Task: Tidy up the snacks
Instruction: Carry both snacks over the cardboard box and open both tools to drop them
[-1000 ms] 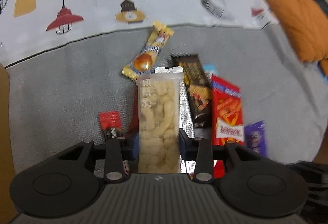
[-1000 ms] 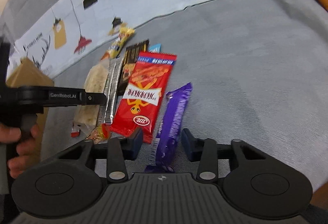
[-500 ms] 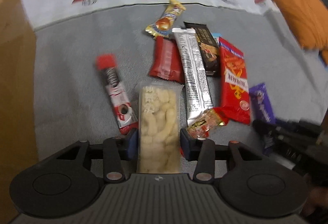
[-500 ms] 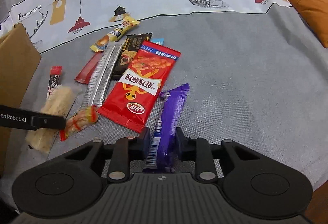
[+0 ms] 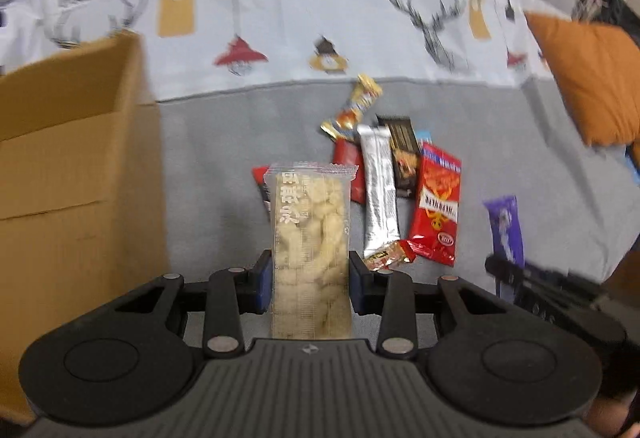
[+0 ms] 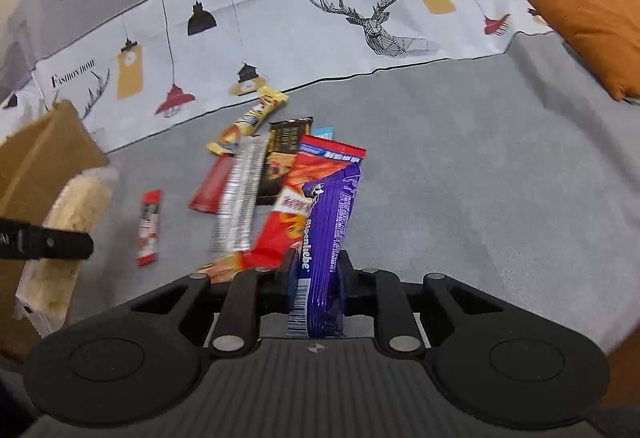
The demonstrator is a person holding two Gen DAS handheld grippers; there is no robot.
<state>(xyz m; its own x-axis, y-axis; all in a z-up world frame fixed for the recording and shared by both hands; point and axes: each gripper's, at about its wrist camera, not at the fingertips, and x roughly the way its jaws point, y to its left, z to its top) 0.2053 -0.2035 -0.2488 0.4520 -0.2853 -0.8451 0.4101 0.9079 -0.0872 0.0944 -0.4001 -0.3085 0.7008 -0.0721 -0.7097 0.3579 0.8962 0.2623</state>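
Note:
My left gripper (image 5: 310, 280) is shut on a clear pack of pale puffed snacks (image 5: 310, 234) and holds it up off the grey sofa seat; the pack also shows in the right wrist view (image 6: 66, 238). My right gripper (image 6: 316, 288) is shut on a purple candy bar (image 6: 326, 238) and holds it lifted; it also shows in the left wrist view (image 5: 505, 230). Several snacks lie on the seat: a red pack (image 5: 438, 207), a silver bar (image 5: 380, 193), a dark bar (image 5: 404, 157), a yellow wrapper (image 5: 354, 109) and a small red sachet (image 6: 149, 228).
An open cardboard box (image 5: 72, 173) stands at the left on the seat. An orange cushion (image 5: 592, 81) lies at the right. The printed sofa back (image 6: 360, 17) rises behind the snacks.
My left gripper has lifted the puffed snack pack and swung left, so the box is in view. My right gripper has closed on the purple bar and raised it off the seat.

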